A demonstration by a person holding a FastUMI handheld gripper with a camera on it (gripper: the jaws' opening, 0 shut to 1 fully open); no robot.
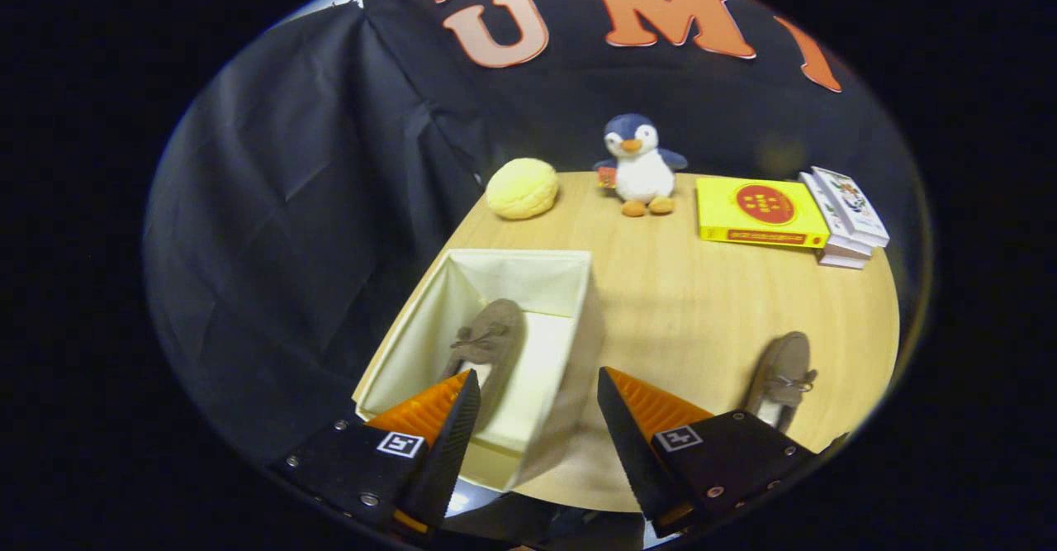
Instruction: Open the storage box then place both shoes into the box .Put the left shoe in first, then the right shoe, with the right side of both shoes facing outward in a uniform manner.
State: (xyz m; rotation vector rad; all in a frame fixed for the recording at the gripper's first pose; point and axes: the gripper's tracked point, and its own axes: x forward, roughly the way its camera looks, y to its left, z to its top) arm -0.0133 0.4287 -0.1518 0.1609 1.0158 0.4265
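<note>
Two shoes can be seen: one [485, 343] is sat inside the open box [570, 344], leaned against its left wall with the bow up, and the other [780, 373] is laid flat on the tabletop [685, 303], well apart from the box, just beyond the right finger. The gripper [535, 394] is held wide, with nothing between the fingers; the box's near right corner is framed by the gap, and the left fingertip is seen over the boxed shoe's heel end. Whether anything is touched by it can't really be told. At the far edge of the tabletop a yellow bun-looking thing [522, 188], a plush penguin [640, 165], a yellow book [758, 211] and a small stack of books [844, 216] are lined up, all well clear of the box.
</note>
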